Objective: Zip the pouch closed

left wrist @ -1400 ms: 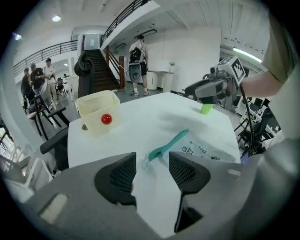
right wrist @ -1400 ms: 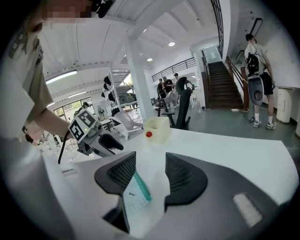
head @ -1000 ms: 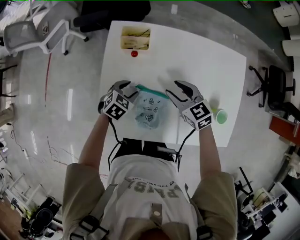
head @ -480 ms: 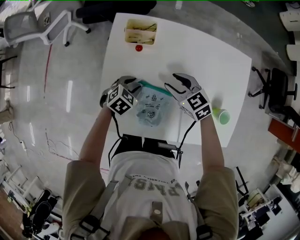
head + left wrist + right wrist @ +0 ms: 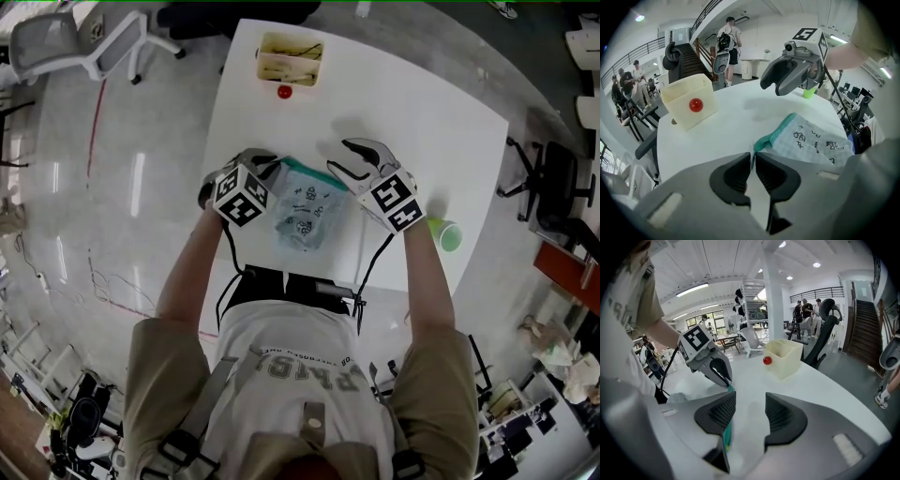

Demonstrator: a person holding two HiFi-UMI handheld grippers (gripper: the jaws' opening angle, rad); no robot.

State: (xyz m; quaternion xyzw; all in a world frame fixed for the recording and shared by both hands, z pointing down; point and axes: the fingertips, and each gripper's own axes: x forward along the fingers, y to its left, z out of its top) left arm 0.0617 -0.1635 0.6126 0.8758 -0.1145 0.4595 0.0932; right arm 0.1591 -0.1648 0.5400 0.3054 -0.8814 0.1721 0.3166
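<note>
A pale blue pouch (image 5: 305, 214) with printed drawings lies flat on the white table (image 5: 422, 122), its teal zipper edge (image 5: 314, 175) on the far side. My left gripper (image 5: 271, 163) sits at the zipper's left end. Its jaws have just been closing and now pinch the pouch's corner tab (image 5: 753, 155). My right gripper (image 5: 338, 160) hovers open over the zipper's right end, with the teal zipper (image 5: 726, 433) running under its left jaw and nothing between its pads (image 5: 780, 414). In the left gripper view the pouch (image 5: 813, 139) stretches away toward the right gripper (image 5: 786, 78).
A cream open box (image 5: 291, 58) stands at the table's far edge with a red ball (image 5: 285, 92) in front of it. A green cup (image 5: 445, 233) stands to the right of my right hand. Office chairs and people are around the table.
The left gripper's jaws have closed onto the pouch's corner. The right gripper has come down a little toward the zipper's right end, still open.
</note>
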